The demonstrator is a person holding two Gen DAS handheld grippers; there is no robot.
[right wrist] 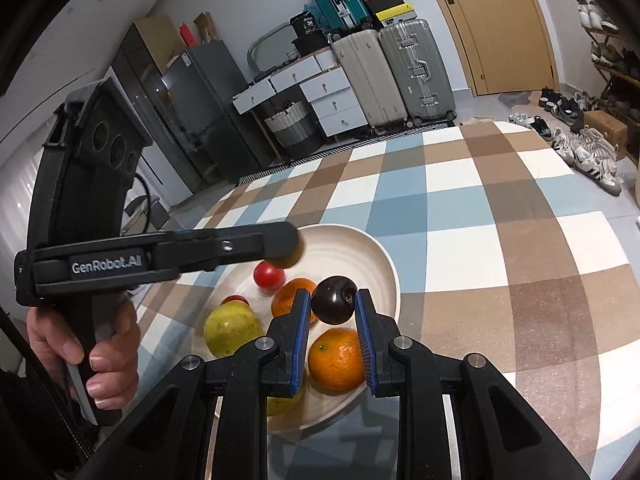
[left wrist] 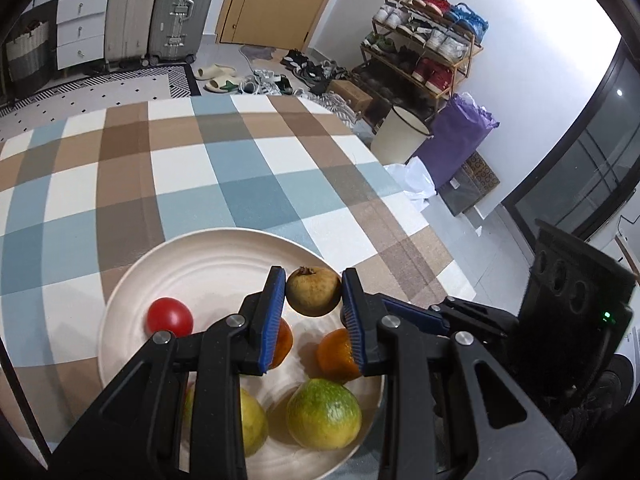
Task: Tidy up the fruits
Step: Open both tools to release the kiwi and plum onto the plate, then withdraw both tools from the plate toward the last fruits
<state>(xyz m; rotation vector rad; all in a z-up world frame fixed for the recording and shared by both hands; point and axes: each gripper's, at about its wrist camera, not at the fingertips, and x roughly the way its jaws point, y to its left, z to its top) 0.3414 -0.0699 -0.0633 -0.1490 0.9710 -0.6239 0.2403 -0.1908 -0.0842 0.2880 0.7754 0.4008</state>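
Observation:
A cream plate (left wrist: 200, 264) (right wrist: 384, 264) sits on the checked tablecloth. My left gripper (left wrist: 314, 284) is shut on a brownish-green fruit (left wrist: 313, 291) and holds it above the plate; in the right wrist view it (right wrist: 286, 256) shows from the side. My right gripper (right wrist: 333, 300) is shut on a dark purple fruit (right wrist: 333, 300) above the plate. In the plate lie a red tomato (left wrist: 169, 317) (right wrist: 268, 275), two oranges (right wrist: 337, 358) (right wrist: 289, 302) and two yellow-green fruits (left wrist: 323, 414) (right wrist: 231, 330).
The checked tablecloth (left wrist: 240, 168) stretches beyond the plate. Suitcases (right wrist: 400, 72), white drawers (right wrist: 328, 96), a shoe rack (left wrist: 420, 48), a white bucket (left wrist: 400, 136) and a purple bag (left wrist: 460, 136) stand around the room. A hand (right wrist: 108, 360) holds the left gripper's handle.

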